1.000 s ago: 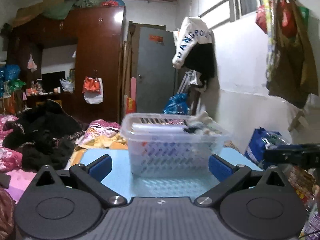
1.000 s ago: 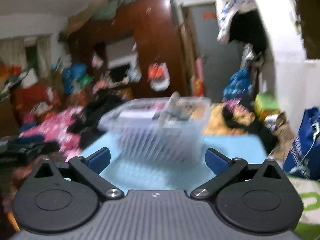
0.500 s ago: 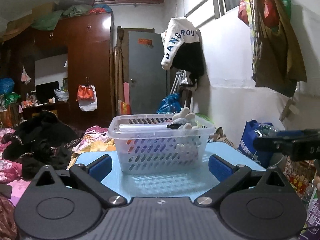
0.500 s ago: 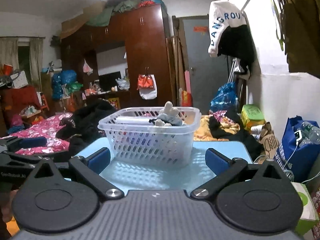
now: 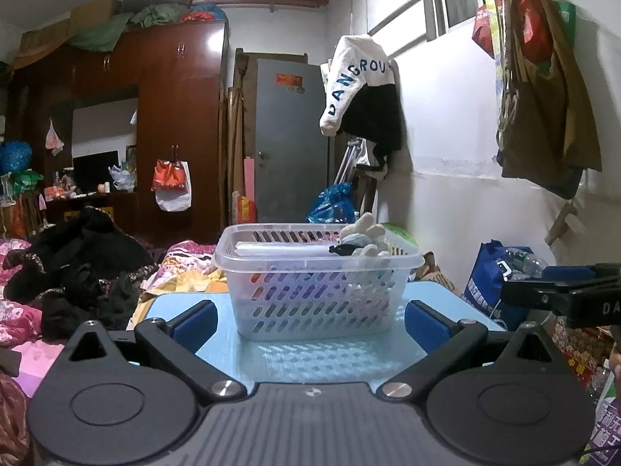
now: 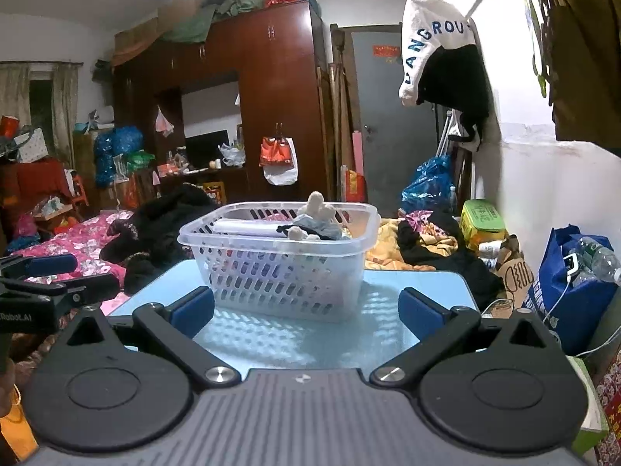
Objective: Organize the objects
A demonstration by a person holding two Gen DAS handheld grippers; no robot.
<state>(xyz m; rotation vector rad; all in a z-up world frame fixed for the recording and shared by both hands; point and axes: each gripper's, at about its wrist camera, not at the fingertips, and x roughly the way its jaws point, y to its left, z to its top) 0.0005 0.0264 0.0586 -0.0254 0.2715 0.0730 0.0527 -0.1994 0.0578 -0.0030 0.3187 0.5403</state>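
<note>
A clear slotted plastic basket [image 5: 316, 299] [image 6: 279, 272] stands on a small light-blue table [image 5: 330, 357] [image 6: 295, 339]. Inside lie a white tube [image 5: 279, 249] [image 6: 248, 227], a pale plush toy [image 5: 363, 233] [image 6: 320, 209] and other small items. My left gripper [image 5: 310, 320] is open, its blue pads wide apart in front of the basket and holding nothing. My right gripper [image 6: 306, 308] is open too, likewise empty and short of the basket. Each gripper shows at the edge of the other's view: the right gripper [image 5: 562, 295], the left gripper [image 6: 42, 283].
A bed with pink floral bedding [image 6: 66, 240] and heaps of dark clothes [image 5: 77, 264] lies to the left. A blue bag [image 6: 570, 291] and boxes crowd the floor on the right by the white wall [image 5: 458, 209]. A brown wardrobe [image 5: 174, 116] and grey door [image 5: 291, 136] stand behind.
Both grippers have drawn back from the basket, so it looks smaller and more of the blue table shows. The right wrist view, blurred a second ago, is now steady. Both stay open.
</note>
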